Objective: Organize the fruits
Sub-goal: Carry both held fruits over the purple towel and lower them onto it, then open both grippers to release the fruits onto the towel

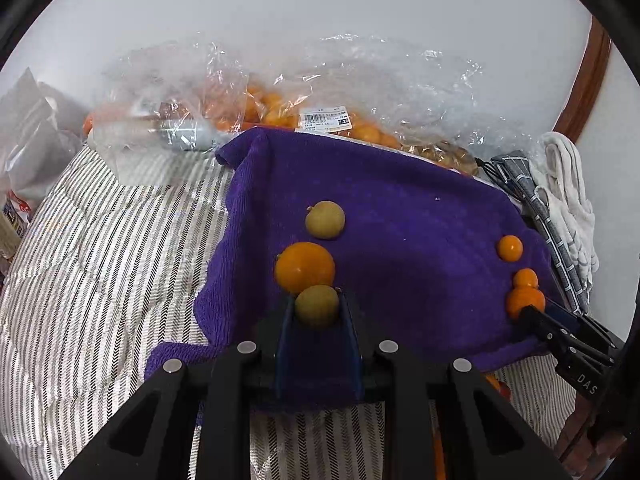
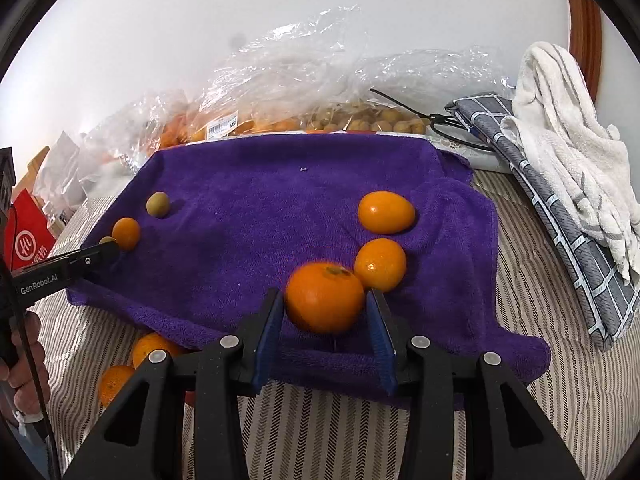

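Striped bedcover [image 2: 532, 312] carries purple towel [image 2: 280, 184]; oranges [image 2: 154, 350].

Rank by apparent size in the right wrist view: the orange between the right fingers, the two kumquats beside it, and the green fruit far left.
1. Orange, largest, though nearest the camera.
2. Oval kumquat and rounder kumquat: too alike to rank.
3. Green fruit, smallest, but farthest away, so its true size is unsure.

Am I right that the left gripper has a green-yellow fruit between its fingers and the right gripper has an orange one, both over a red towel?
Not quite: the towel is purple, not red, as both wrist views show. The rest holds: the left gripper has the green-yellow fruit between its fingers, and the right gripper has the orange fruit.
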A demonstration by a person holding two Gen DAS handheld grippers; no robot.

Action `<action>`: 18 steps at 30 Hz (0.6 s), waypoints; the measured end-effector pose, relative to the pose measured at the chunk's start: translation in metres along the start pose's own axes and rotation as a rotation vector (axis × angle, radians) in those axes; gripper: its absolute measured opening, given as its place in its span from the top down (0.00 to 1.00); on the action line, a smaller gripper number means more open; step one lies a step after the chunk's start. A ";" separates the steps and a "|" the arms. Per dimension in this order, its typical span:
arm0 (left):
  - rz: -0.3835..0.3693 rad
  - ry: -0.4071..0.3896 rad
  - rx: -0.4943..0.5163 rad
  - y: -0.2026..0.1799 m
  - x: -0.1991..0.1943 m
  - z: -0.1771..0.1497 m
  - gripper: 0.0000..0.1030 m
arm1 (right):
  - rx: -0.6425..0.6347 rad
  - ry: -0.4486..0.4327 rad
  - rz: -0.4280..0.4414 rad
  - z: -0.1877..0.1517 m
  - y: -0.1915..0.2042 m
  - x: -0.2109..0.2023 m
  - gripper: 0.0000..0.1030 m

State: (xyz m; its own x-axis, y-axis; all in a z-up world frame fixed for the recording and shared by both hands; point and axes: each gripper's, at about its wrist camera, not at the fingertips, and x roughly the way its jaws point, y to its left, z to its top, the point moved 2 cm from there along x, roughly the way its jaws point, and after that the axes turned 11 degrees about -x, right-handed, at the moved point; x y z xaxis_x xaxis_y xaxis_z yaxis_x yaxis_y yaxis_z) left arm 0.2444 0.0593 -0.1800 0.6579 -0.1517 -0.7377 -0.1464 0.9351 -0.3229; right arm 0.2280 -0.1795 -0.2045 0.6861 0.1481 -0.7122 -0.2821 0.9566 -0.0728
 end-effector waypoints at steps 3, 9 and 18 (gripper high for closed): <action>0.014 -0.002 0.014 -0.002 0.001 -0.002 0.78 | 0.008 0.000 0.000 0.002 -0.001 -0.002 0.53; 0.002 0.010 0.008 -0.002 0.001 -0.001 0.74 | 0.031 -0.025 -0.034 0.011 -0.001 -0.025 0.42; -0.042 -0.070 -0.038 0.009 -0.023 0.010 0.54 | 0.020 -0.035 -0.045 -0.001 0.019 -0.061 0.37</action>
State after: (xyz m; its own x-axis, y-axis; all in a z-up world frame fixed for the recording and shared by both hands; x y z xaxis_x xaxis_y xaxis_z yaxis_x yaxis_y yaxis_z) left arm 0.2355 0.0745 -0.1600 0.7142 -0.1660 -0.6800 -0.1448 0.9154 -0.3756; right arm 0.1803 -0.1711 -0.1633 0.7212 0.1133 -0.6834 -0.2369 0.9674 -0.0897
